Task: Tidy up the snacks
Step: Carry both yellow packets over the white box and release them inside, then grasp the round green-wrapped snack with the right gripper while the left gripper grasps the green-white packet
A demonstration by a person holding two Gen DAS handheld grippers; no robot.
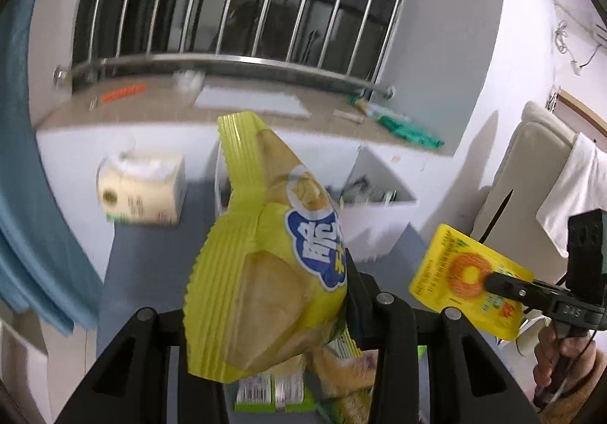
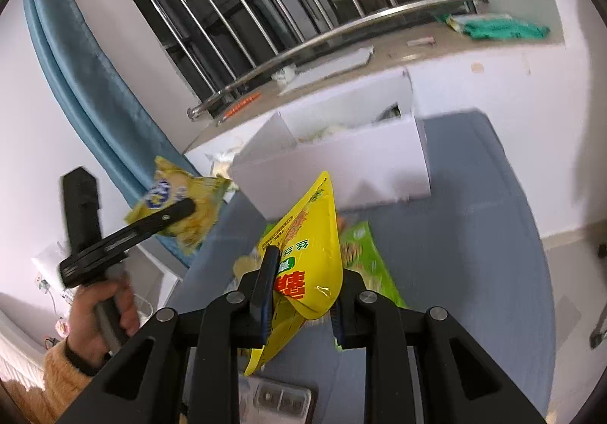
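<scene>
My left gripper (image 1: 288,314) is shut on a yellow-green chip bag (image 1: 265,272) with a blue logo and holds it up above the grey table (image 1: 125,264). The same bag (image 2: 178,208) and left gripper (image 2: 182,211) show at the left of the right wrist view. My right gripper (image 2: 303,291) is shut on a bright yellow snack pouch (image 2: 307,253) with red lettering, also lifted. That pouch (image 1: 466,276) shows in the right gripper (image 1: 493,281) in the left wrist view. A white open box (image 2: 341,162) holding snacks stands ahead on the table.
More snack packs lie on the table below the grippers, among them a green one (image 2: 368,261) and barcoded ones (image 1: 269,393). A tissue pack (image 1: 140,192) stands at the left. A window sill (image 1: 242,109) with barred window lies behind, a blue curtain (image 1: 22,196) at the left.
</scene>
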